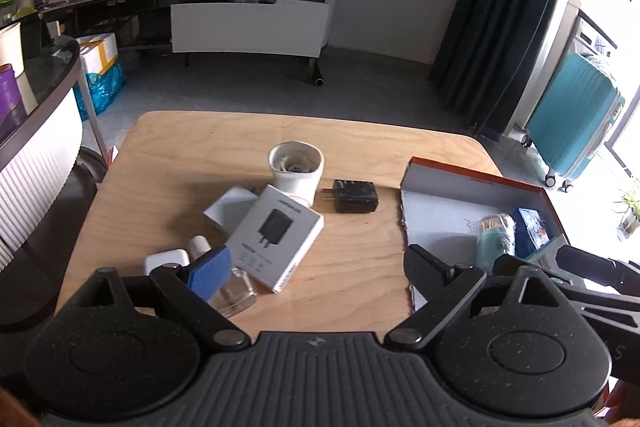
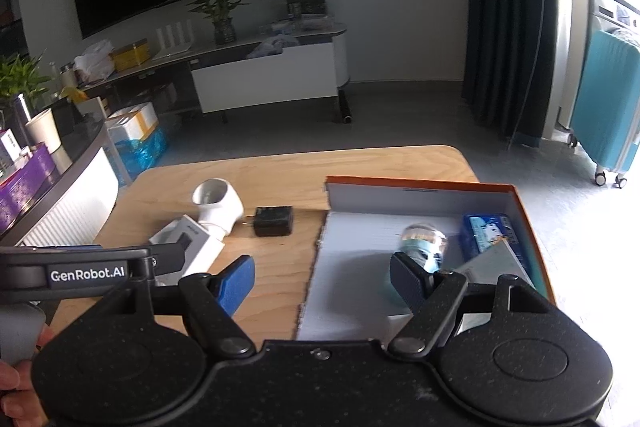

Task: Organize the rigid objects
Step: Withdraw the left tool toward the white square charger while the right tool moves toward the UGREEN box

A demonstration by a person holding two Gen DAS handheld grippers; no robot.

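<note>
The orange-rimmed box (image 1: pixel 472 183) already holds a teal bottle (image 1: pixel 494 233) and blue pack (image 1: pixel 530 227). Left of it lie the grey charger carton (image 1: pixel 276 235), white cup (image 1: pixel 296 167) and black adapter (image 1: pixel 354 196). Both the left gripper (image 1: pixel 316 267) and right gripper (image 2: pixel 324 277) have jaws apart, holding nothing; best straddle the carton's narrower sides squarely before closing.

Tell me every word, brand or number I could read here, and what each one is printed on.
"GenRobot.AI": white letters on the black arm of the left tongs, seen in the right wrist view.
White charger box: a plug drawing and small print, too blurred to read.
Blue packet in the orange box: picture and print, unreadable.
Bottle in that box: label unreadable.
Nothing else legible.
</note>
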